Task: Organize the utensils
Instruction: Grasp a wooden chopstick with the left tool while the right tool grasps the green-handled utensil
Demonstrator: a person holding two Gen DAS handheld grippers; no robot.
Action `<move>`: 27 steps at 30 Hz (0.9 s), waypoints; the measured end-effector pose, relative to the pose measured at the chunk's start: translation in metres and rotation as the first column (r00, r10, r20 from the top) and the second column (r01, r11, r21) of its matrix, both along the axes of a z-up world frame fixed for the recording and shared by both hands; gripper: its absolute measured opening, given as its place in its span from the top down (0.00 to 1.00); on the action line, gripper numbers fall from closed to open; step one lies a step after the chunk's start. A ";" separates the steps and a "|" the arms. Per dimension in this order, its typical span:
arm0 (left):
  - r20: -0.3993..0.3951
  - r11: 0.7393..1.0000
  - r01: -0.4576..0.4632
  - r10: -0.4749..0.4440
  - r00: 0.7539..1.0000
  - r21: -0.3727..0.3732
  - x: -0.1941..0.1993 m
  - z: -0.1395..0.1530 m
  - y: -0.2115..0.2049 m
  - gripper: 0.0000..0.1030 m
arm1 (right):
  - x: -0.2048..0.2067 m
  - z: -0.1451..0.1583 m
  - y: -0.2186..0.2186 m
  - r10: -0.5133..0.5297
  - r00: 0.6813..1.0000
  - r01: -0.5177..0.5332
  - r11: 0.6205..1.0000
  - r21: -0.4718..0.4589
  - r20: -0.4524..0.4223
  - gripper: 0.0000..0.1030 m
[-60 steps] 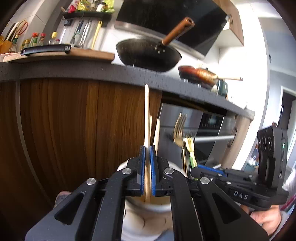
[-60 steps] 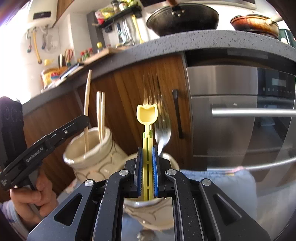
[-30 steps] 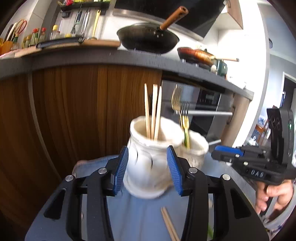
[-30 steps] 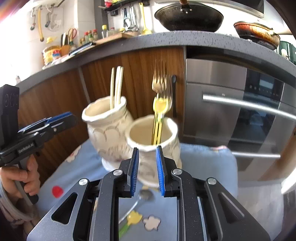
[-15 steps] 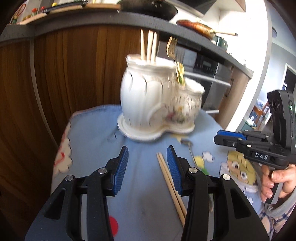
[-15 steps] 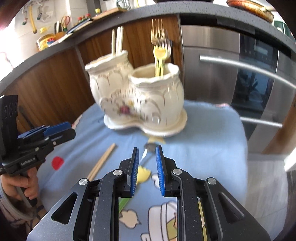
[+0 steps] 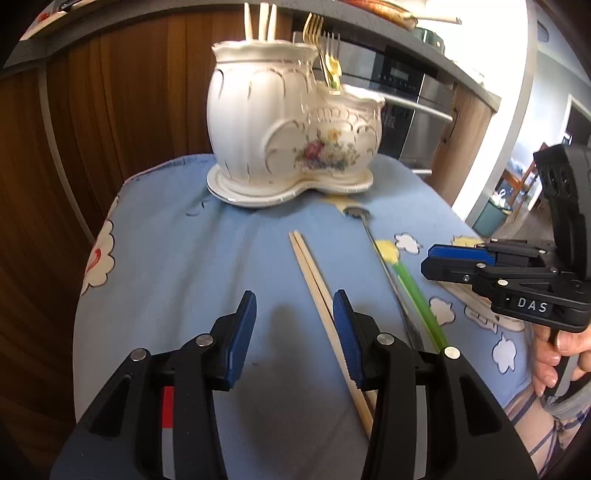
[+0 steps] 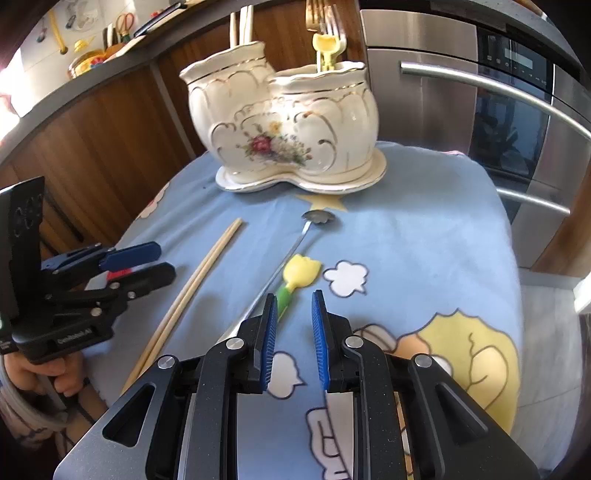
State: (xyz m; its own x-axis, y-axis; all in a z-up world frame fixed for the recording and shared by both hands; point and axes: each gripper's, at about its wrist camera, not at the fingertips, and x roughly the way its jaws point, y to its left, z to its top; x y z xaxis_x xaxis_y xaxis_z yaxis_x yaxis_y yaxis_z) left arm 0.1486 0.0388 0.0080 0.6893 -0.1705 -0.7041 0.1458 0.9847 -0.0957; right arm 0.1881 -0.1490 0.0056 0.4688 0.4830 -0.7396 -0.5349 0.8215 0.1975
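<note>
A white two-pot ceramic utensil holder [image 7: 288, 136] [image 8: 284, 125] stands at the far end of a blue cloth. Its left pot holds chopsticks [image 7: 258, 20], its right pot forks [image 8: 327, 26]. A pair of wooden chopsticks [image 7: 321, 295] [image 8: 192, 284], a metal spoon [image 8: 295, 236] and a tulip-shaped yellow-and-green utensil [image 8: 297, 277] lie on the cloth. My left gripper [image 7: 295, 325] is open and empty, its right finger beside the loose chopsticks. My right gripper [image 8: 291, 332] is open and empty, just behind the tulip utensil's green handle.
The blue cartoon-print cloth [image 8: 424, 240] covers a small table. Behind it are wooden cabinet doors [image 7: 110, 92] and a steel oven [image 8: 480, 92] under a dark counter. The right gripper also shows in the left wrist view [image 7: 458, 262], the left gripper in the right wrist view [image 8: 147, 262].
Both grippers let go of the chopstick and the yellow utensil in the pots, opened, and pulled back and down toward the loose utensils on the cloth.
</note>
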 end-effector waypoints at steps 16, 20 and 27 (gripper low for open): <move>-0.056 0.997 0.034 -0.031 0.998 0.068 0.005 -0.006 -0.014 0.59 | -0.008 -0.009 0.019 0.016 1.000 -0.016 0.999 -0.046 -0.012 0.80; -0.075 1.000 0.018 -0.017 0.997 0.019 0.007 -0.007 -0.007 0.59 | -0.012 -0.011 0.022 0.029 1.000 -0.030 0.997 -0.065 -0.013 0.80; -0.091 0.999 0.036 -0.034 0.995 0.017 0.008 -0.005 -0.011 0.68 | -0.015 -0.010 0.027 0.054 0.999 -0.054 0.993 -0.107 -0.003 0.79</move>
State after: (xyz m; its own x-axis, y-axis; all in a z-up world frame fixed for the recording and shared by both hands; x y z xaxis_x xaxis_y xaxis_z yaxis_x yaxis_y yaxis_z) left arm 0.1566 0.0283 0.0028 0.6160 -0.1800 -0.7669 0.1718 0.9808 -0.0922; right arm 0.1732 -0.1216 -0.0047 0.4438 0.4255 -0.7887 -0.5791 0.8078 0.1099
